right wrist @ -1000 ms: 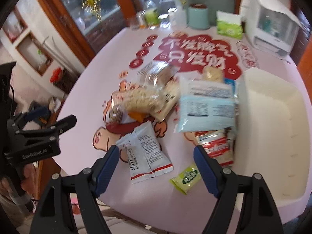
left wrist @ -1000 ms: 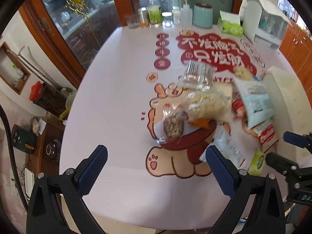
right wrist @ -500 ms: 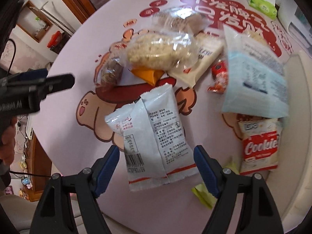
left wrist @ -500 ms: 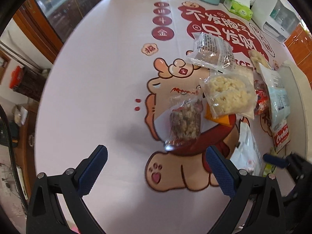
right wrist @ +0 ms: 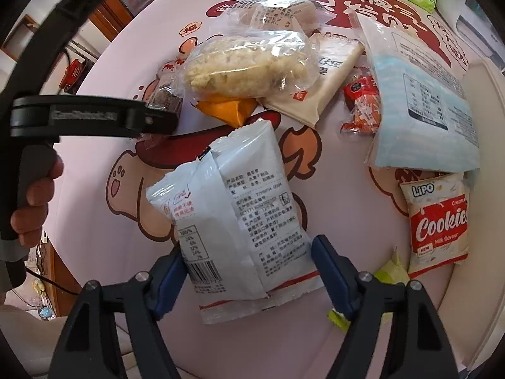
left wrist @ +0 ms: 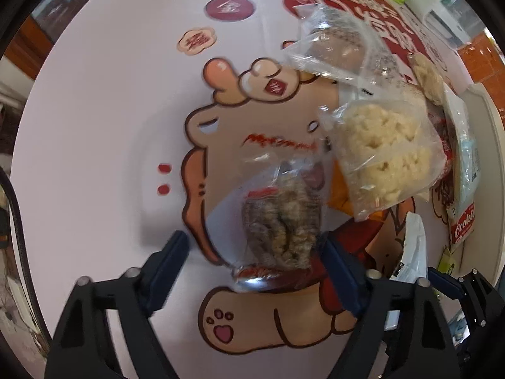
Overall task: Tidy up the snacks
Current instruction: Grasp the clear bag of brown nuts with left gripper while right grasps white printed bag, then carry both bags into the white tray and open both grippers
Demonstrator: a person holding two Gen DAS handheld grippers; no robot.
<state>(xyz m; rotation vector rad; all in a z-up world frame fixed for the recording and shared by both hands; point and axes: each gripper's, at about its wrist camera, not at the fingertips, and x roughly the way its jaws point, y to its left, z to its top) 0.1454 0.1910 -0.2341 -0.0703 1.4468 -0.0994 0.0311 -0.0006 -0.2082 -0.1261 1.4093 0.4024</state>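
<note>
Your left gripper [left wrist: 254, 249] has its jaws closing around the clear bag of brown snacks [left wrist: 282, 221]; the right blue pad sits right at the bag's edge while the left pad is still clear of it, so nothing is pinched yet. Your right gripper [right wrist: 249, 257] has its jaws spread to either side of the white snack packets [right wrist: 233, 208], which lie between them on the table; the left pad is at the packets' edge, but whether it presses I cannot tell, and the right pad stands just off them.

The bag of brown snacks lies on the cartoon print of the pink tablecloth [left wrist: 94, 126], at the left edge of the snack pile. Just beside it, up and to the right, is a clear bag of pale puffed snacks [left wrist: 385, 154], partly over an orange packet [right wrist: 225, 109]. In the right wrist view, a red Cookies packet [right wrist: 438, 221] lies near the white bin [right wrist: 483, 189], a large light-blue packet [right wrist: 419, 94] above it, and a green sachet [right wrist: 391, 271] just beside your right pad. Your left hand [right wrist: 31, 202] holds its handle at the picture's left edge.
</note>
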